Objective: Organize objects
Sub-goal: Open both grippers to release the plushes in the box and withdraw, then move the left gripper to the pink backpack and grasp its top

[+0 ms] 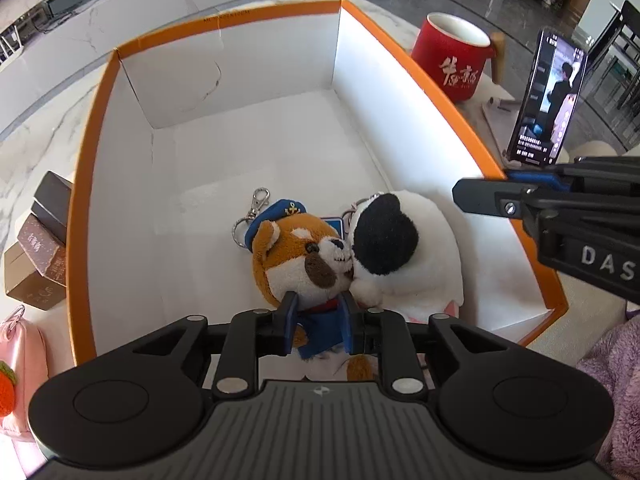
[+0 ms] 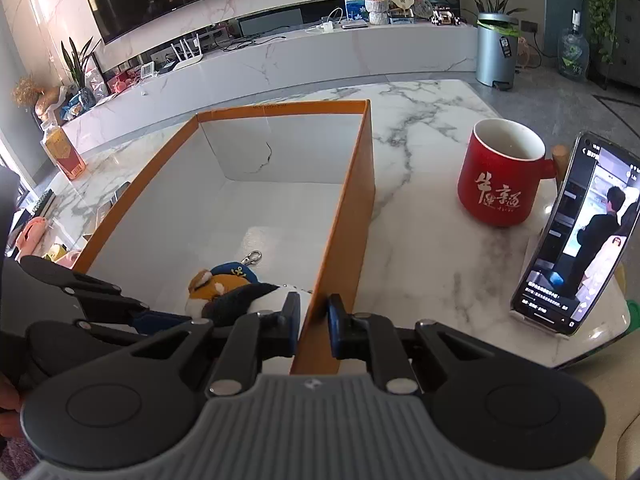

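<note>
An orange box (image 1: pixel 224 80) with a white inside stands on the marble table. Near its front lie a brown dog plush (image 1: pixel 296 256) with a blue sailor cap and a keyring clip, and a white and black plush (image 1: pixel 416 264) pressed against it. My left gripper (image 1: pixel 318 308) reaches down into the box and is shut on the dog plush's blue-clothed body. My right gripper (image 2: pixel 314 316) straddles the box's right wall (image 2: pixel 356 208) at the near end, one finger inside and one outside, shut on the wall. The dog's lower body is hidden behind the left fingers.
Right of the box stand a red mug (image 2: pixel 496 184) and a phone on a stand (image 2: pixel 576 240). Small brown boxes (image 1: pixel 40 248) and a pink pouch (image 1: pixel 20 360) lie left of the box. An orange carton (image 2: pixel 64 152) stands at the table's far left.
</note>
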